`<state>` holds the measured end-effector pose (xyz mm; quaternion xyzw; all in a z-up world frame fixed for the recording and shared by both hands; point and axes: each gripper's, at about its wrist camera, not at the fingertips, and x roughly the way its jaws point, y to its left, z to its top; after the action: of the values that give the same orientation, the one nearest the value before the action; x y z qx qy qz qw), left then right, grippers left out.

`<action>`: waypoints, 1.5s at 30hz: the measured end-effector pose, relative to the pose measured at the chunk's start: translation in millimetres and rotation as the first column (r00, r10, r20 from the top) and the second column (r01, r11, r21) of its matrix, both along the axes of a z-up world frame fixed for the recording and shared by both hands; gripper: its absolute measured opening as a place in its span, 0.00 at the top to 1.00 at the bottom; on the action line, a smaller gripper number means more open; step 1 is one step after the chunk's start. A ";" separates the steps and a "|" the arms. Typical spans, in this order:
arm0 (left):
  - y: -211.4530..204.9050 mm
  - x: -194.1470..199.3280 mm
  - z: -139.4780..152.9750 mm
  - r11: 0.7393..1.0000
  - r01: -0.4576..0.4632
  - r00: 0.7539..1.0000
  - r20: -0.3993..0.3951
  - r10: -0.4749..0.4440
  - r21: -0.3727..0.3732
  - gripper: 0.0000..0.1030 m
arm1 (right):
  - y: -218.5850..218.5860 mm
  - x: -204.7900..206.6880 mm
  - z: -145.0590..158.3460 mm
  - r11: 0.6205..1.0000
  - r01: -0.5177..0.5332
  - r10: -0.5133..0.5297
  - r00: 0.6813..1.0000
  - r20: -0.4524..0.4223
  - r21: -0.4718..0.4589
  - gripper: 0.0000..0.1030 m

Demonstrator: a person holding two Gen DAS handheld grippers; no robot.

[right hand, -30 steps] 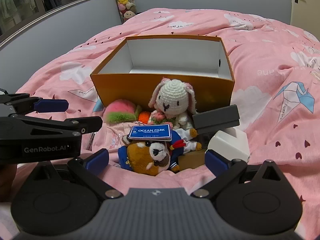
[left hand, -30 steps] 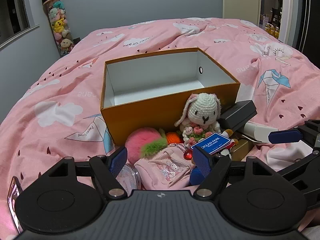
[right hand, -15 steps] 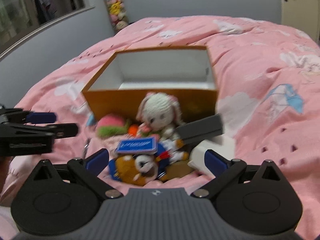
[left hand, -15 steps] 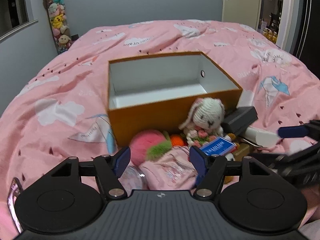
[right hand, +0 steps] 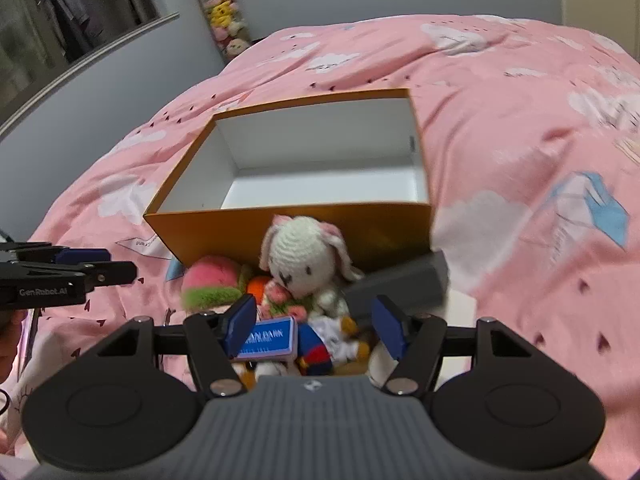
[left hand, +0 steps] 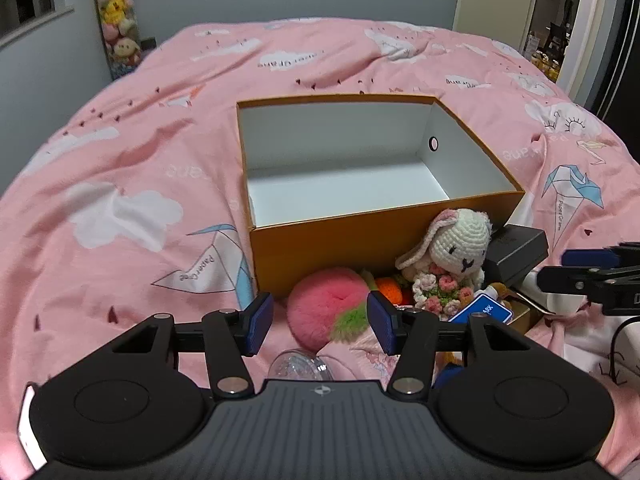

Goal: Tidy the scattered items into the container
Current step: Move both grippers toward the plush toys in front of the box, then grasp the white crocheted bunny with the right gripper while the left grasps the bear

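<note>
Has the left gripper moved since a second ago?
Yes. The left gripper has slid left: the orange box now sits right of centre, and the jaws, closing, frame the pink plush ball.

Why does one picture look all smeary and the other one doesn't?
Right wrist view: motion blur smears the bunny, the blue tag and the dark box. Left wrist view: sharp, the bunny's stitches show. Both views: the fisheye lens bends the bed round.

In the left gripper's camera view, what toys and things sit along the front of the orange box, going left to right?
Pink fluffy ball → small orange toy → crocheted white bunny → dark grey box → the other gripper at the right edge.
</note>
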<state>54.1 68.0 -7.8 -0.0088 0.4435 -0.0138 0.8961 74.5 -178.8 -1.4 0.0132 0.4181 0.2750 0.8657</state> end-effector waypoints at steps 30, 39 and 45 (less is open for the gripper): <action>-31.2 33.4 -25.0 0.961 0.240 0.965 -0.078 -0.252 -0.135 0.40 | 42.1 45.7 -25.8 0.997 -0.080 0.080 0.997 -0.003 -0.007 0.48; -76.1 12.5 -30.3 0.900 0.428 0.897 -0.087 -0.434 -0.078 0.32 | 5.6 12.3 31.0 0.998 -0.003 -0.008 0.984 0.180 0.064 0.48; -95.9 18.9 -48.5 0.887 0.456 0.873 -0.159 -0.461 -0.068 0.30 | -20.6 3.5 37.6 0.998 0.048 -0.056 0.981 0.184 0.051 0.48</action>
<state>73.0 -27.9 -56.2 0.0829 0.5078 -0.2313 0.8257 78.0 -199.3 36.1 0.0188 0.3289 0.2621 0.9071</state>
